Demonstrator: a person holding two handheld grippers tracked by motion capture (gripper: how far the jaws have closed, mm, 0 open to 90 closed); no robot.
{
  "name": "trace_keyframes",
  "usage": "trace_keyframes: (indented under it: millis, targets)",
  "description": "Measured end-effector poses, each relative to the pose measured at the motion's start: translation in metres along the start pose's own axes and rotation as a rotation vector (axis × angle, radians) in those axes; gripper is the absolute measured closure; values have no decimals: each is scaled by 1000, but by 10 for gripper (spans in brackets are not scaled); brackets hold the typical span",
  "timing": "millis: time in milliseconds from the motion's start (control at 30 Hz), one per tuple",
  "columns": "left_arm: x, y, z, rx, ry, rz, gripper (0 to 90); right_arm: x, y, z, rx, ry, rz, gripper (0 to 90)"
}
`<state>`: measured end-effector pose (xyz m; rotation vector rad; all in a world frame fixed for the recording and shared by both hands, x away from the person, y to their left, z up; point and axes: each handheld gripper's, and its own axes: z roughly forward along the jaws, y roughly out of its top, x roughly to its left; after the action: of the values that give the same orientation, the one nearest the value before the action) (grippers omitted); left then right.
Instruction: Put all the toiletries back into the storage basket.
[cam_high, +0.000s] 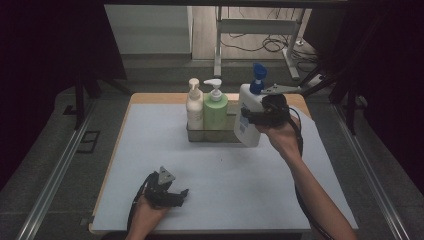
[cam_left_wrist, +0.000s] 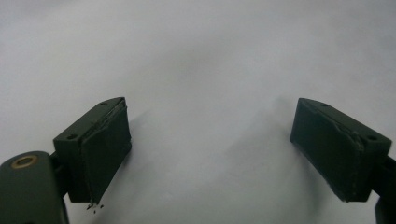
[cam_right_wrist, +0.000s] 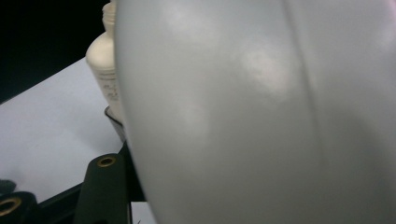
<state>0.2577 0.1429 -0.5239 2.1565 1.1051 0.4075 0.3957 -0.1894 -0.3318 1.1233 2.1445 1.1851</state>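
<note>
Nearest the camera, the left claw (cam_high: 181, 194) rests low on the pale tabletop (cam_high: 150, 150) at the person's near left corner, its two black jaws spread wide apart with only bare surface between them, as the left gripper view shows (cam_left_wrist: 210, 154). Across the tabletop, the right claw (cam_high: 246, 116) is raised above the surface and clamped on the white bottle with a blue pump (cam_high: 248, 112), gripping its body about midway up. In the right gripper view that bottle's white wall (cam_right_wrist: 261, 112) sits right up against the lens. It hangs tilted, its base clear of the tabletop, just to the right of a shallow clear tray (cam_high: 227, 135). Standing upright in that tray, side by side and touching, are a cream pump bottle (cam_high: 194, 107) and a green pump bottle (cam_high: 215, 110).
</note>
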Motion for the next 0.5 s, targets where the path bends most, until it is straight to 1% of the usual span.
trace_keyframes:
  millis: [300, 500]
  targets:
    - [0, 0, 0, 3, 1, 5, 118, -8, 8, 14, -9, -28, 19, 400]
    - [0, 0, 0, 1, 1, 3, 119, -11, 13, 22, -29, -48, 25, 401]
